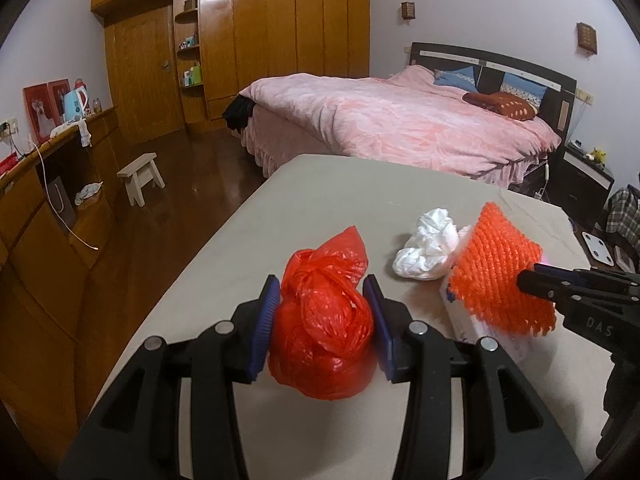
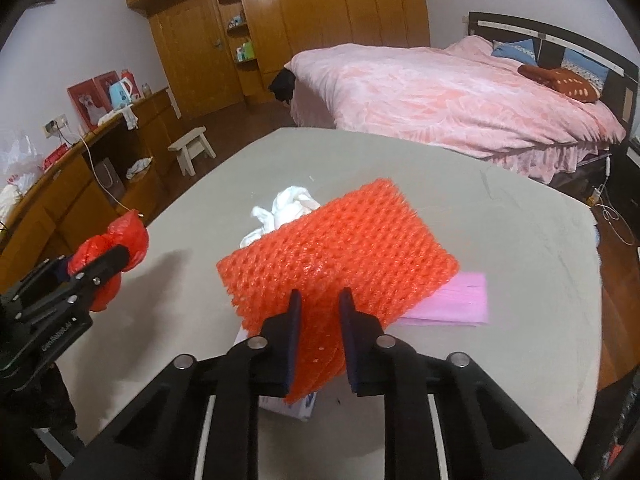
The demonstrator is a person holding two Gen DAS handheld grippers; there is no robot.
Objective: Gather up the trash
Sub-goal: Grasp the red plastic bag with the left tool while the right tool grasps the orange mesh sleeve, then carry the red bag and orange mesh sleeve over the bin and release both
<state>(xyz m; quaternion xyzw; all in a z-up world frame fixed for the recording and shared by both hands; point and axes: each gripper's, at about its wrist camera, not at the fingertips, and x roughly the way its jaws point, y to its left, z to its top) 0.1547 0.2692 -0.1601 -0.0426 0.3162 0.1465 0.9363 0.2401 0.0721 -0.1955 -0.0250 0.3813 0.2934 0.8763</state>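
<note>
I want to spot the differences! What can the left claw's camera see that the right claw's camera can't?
Only the left wrist view shows the left claw from behind, closed on the red plastic bag, plus a dark nightstand past the bed.

Only the right wrist view shows the pink paper lying on the table, and the right claw pinching the orange foam net close up.

Both show the crumpled white tissue, the grey table, the pink bed, the wooden wardrobe and the little stool.
</note>
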